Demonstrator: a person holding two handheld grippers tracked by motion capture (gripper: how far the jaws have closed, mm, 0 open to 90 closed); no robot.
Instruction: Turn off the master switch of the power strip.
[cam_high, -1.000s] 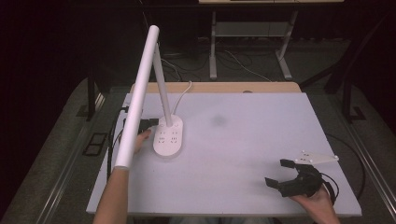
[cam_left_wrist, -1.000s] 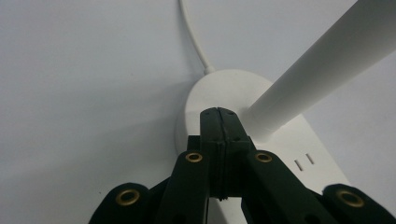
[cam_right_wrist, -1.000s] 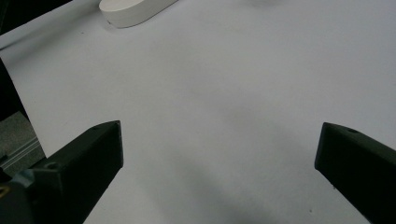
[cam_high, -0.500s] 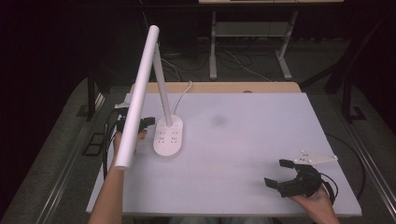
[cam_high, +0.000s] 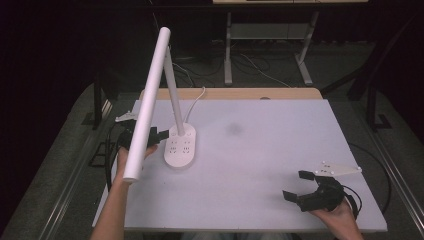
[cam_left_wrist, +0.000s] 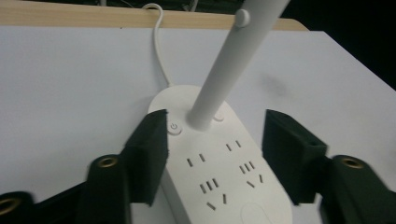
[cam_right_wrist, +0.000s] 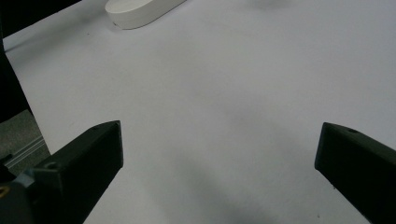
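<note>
I'm lining my left gripper (cam_left_wrist: 212, 149) up on the lamp (cam_high: 180, 145), which stands at the counter's (cam_high: 280, 150) left side. Fingers spread wide, one either side of the base's near end, not clamping it. The power button (cam_left_wrist: 174, 127) sits just beside my left finger (cam_left_wrist: 149, 154). Next, I reckon, press that button or squeeze the base. My right gripper (cam_high: 312, 192) waits open, near right, well apart.
</note>
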